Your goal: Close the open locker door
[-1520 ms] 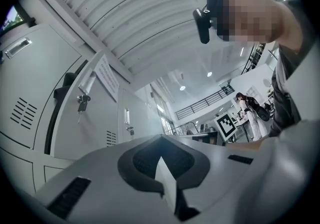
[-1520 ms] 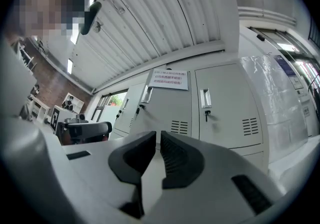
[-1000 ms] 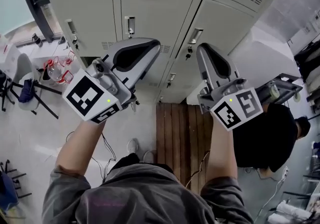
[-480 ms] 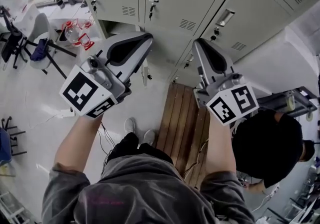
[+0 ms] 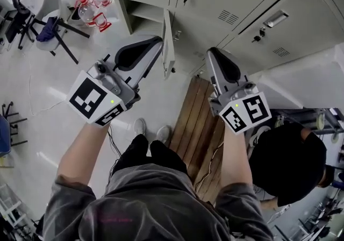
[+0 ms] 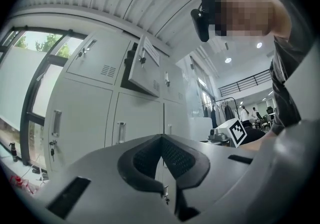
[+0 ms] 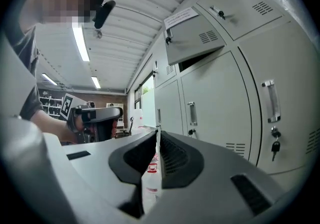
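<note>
- Left gripper and right gripper are dropping lower; head view is showing the open locker door edge-on.
- Both are clenching nothing; gripper views are showing its face.

Left gripper: pale grey moulded shell, black oval recess on top. Left marker cube at its 7 o'clock end: white faces, black squares, green light.
Right gripper: same build. Right marker cube at its 5 o'clock end, green light.
Pads: black, ribbed.
Person: grey sweatshirt, sleeves ending near elbows; dark trousers; white shoes at 12 o'clock of trousers; black head-mounted camera.
</note>
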Demonstrator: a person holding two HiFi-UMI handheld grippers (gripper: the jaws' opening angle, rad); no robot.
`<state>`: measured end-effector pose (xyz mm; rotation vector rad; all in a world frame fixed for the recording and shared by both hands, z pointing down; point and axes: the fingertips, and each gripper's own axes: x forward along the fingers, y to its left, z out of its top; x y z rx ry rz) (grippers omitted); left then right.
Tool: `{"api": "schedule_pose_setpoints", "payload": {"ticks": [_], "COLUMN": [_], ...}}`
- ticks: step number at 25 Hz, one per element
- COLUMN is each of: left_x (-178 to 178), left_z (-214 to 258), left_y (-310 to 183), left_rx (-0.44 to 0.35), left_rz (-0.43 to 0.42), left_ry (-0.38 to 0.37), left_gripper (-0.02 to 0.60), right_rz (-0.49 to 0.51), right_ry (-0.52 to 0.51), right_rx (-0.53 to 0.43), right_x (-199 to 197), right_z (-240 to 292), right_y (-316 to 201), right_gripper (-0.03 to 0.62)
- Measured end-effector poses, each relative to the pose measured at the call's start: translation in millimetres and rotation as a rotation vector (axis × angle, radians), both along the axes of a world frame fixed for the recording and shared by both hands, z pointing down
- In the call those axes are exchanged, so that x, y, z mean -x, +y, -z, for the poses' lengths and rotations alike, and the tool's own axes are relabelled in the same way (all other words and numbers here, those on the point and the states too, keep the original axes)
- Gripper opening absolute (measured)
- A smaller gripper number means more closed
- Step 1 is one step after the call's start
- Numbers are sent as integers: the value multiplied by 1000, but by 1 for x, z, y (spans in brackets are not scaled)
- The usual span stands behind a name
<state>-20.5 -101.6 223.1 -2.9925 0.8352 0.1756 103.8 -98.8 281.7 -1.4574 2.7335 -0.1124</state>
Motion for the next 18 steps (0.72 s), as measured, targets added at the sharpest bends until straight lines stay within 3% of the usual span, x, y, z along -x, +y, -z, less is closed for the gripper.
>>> {"api": "schedule_pose_setpoints", "payload": {"ticks": [13, 18], "left_x": [32, 35], "left_z": [-152, -211], "left_y": [-42, -54], "left_rx": [196, 263], "left_rz": [50, 73], "left_ry": [-65, -85], "left_gripper": [13, 13], "right_rz": [19, 66], "right_ry": [0, 10], "right_rx": [197, 265], "right_x": [29, 30], "right_z": [-167, -228], "right_y": [-31, -35], "right_gripper": [41, 90]}}
